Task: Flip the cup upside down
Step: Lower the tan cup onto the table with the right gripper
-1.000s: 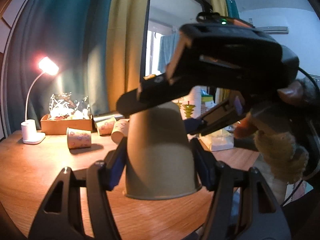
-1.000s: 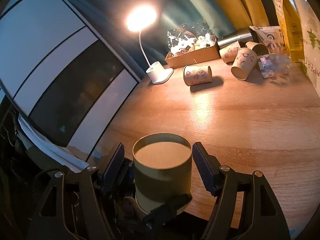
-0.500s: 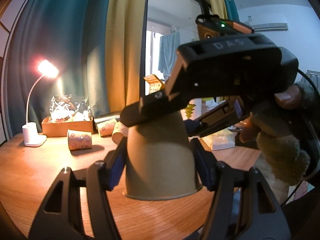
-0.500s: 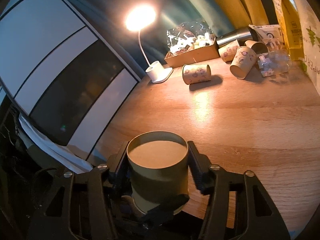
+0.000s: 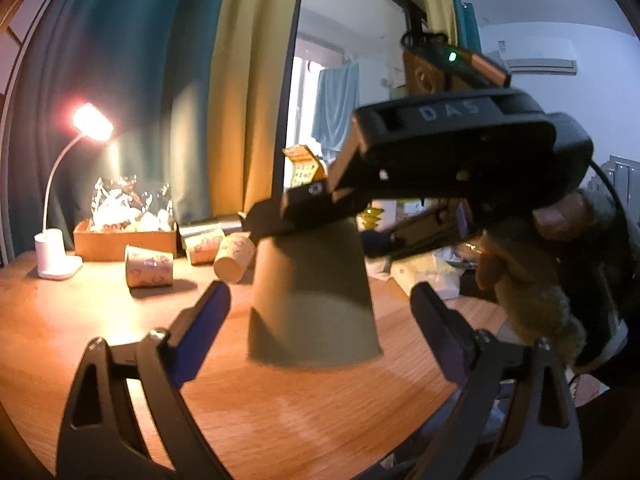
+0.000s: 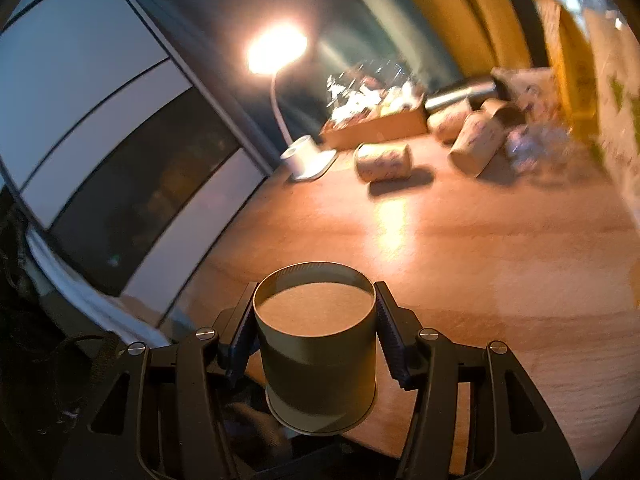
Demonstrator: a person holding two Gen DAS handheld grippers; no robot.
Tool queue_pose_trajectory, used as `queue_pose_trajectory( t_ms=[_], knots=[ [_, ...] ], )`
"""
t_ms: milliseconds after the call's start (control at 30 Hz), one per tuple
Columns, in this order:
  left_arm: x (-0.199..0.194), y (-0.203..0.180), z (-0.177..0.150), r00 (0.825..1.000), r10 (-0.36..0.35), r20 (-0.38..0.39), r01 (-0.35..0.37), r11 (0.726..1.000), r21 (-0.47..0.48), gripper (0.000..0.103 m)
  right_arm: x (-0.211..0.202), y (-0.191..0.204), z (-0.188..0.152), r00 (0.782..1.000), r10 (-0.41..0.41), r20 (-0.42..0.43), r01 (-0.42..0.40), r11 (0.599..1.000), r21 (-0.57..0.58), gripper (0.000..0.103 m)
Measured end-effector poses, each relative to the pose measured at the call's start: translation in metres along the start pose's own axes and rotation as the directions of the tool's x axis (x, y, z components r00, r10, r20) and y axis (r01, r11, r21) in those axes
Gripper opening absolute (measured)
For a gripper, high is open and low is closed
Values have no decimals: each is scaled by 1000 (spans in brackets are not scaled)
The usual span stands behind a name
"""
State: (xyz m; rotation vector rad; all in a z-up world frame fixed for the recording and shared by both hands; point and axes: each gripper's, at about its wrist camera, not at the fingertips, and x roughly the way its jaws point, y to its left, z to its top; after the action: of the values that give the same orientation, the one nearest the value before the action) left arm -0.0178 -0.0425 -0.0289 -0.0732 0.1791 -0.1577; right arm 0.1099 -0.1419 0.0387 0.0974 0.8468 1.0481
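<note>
left wrist view: one olive cup [image 5: 312, 292] stands upside down on the table [image 5: 280, 412], base up, rim down, long axis upright, near the table's front edge. the right gripper [image 6: 316, 332] pinches it near the base, both pads against its wall. the left gripper [image 5: 320, 320] is spread wide, its blue fingers [image 5: 200, 332] well clear of the cup on either side; half a second ago they were tight against it. at the far edge lie three printed paper cups [image 5: 149, 266] on their sides, one lit desk lamp [image 5: 56, 248] at the far left corner, and one cardboard box [image 5: 124, 240] beside it.
</note>
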Motion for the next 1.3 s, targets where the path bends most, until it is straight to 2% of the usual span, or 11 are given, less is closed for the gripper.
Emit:
queue_pose_trajectory(
  t_ms=[133, 300, 433, 767, 967, 1167, 1300],
  knots=[
    [0, 4, -3, 999, 38, -31, -38, 999, 0, 93, -3, 10, 0, 987, -130, 90, 139, 985, -104, 58],
    [2, 26, -7, 993, 83, -86, -90, 994, -69, 93, 9, 1, -10, 963, -228, 146, 247, 960, -130, 58],
    [-2, 38, -11, 987, 126, -103, -137, 985, -106, 93, 12, -2, -26, 910, -322, 259, 372, 912, -173, 58],
    [5, 64, -7, 970, 219, -108, -237, 948, -210, 93, 18, -22, -67, 829, -407, 384, 488, 861, -142, 58],
    [12, 71, -5, 965, 241, -105, -259, 936, -236, 93, 21, -33, -85, 822, -425, 380, 498, 860, -114, 58],
    [16, 71, -10, 959, 254, -123, -277, 928, -249, 93, 20, -36, -95, 804, -434, 408, 513, 852, -103, 58],
    [18, 69, -10, 957, 259, -128, -283, 928, -241, 93, 23, -42, -98, 805, -442, 397, 512, 854, -88, 58]
  ],
)
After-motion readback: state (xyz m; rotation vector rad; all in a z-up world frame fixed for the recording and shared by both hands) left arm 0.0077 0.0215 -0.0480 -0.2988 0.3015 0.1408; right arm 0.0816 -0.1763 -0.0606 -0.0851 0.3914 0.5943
